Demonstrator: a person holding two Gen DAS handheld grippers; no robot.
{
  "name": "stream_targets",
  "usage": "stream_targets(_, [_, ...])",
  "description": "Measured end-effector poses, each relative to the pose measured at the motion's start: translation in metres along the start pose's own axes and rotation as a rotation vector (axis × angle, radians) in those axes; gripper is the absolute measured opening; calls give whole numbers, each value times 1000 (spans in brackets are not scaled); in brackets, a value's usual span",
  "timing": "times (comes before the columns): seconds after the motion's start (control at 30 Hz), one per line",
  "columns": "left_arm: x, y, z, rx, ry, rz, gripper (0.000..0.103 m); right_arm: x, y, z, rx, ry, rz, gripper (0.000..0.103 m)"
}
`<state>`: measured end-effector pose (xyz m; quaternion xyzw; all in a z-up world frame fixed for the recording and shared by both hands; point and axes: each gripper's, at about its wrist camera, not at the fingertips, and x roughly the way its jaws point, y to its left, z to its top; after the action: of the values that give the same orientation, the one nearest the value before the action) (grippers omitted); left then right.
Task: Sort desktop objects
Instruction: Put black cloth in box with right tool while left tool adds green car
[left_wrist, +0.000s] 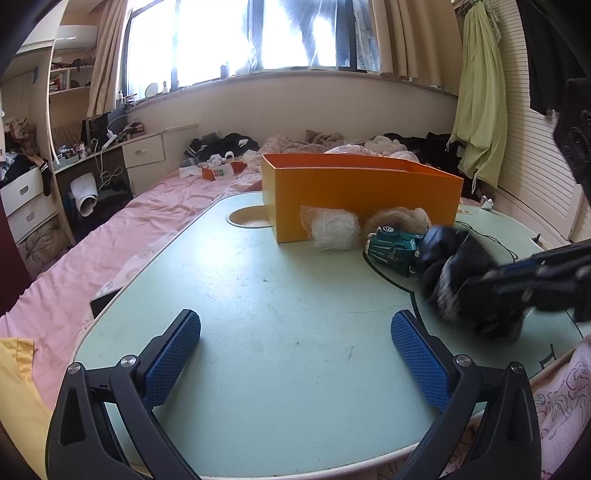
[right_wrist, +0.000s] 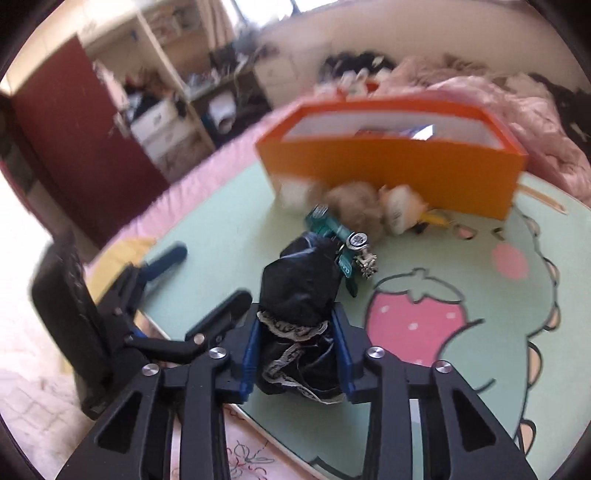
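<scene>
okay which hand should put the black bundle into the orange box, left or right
Right. The right claw is already shut on the black bundle, and the orange box stands just ahead of it. The left claw is open and empty over bare table.

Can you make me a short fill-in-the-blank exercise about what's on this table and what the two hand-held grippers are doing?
1. The right hand-held gripper is shut on a ____ bundle of cloth with lace trim.
2. The left hand-held gripper is ____, with nothing between its pads.
3. The box on the table is ____ in colour.
4. The toy car is ____ in colour.

Missing words: black; open; orange; green
</scene>
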<state>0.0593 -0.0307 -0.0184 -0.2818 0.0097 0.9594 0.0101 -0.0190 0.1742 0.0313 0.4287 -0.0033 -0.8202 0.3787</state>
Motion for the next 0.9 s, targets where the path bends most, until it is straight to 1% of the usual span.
stream_targets(0.1, [1,-1,5,3,31,-13,103,-34,-9,-9,46,-153,23,33])
stream_targets(0.2, [-4,-3,18,-37,39,-83,103,-65,-19,-16,96,-280,-4,33])
stream_targets(0.27, [-3,-10,35,-66,57,-134,103,-74,-29,-21,152,-328,-35,33])
stream_targets(0.33, [8,-23,53,-62,105,-156,103,-78,-39,-22,196,-346,-24,33])
stream_targets(0.43, [24,-46,70,-46,157,-176,103,-77,-46,-22,234,-348,-8,34])
stream_targets(0.5, [34,-62,76,-4,182,-170,103,-79,-49,-21,241,-348,-2,34])
stream_targets(0.57, [48,-76,78,48,225,-153,102,-80,-49,-18,243,-348,-6,35])
stream_targets(0.6, [54,-78,78,58,252,-150,100,-80,-50,-17,247,-347,-11,35])
stream_targets(0.63, [61,-79,76,62,288,-152,85,-83,-52,-19,250,-347,-8,35])
stream_targets(0.67, [66,-79,75,58,321,-160,74,-84,-54,-20,254,-347,1,35])
stream_targets(0.7, [68,-74,74,38,330,-177,74,-85,-55,-23,258,-347,2,35])
stream_targets(0.77, [61,-63,72,-2,316,-201,74,-85,-57,-24,257,-342,3,35])
stream_targets(0.9, [30,-44,63,-11,248,-226,74,-87,-57,-23,246,-342,-11,35])
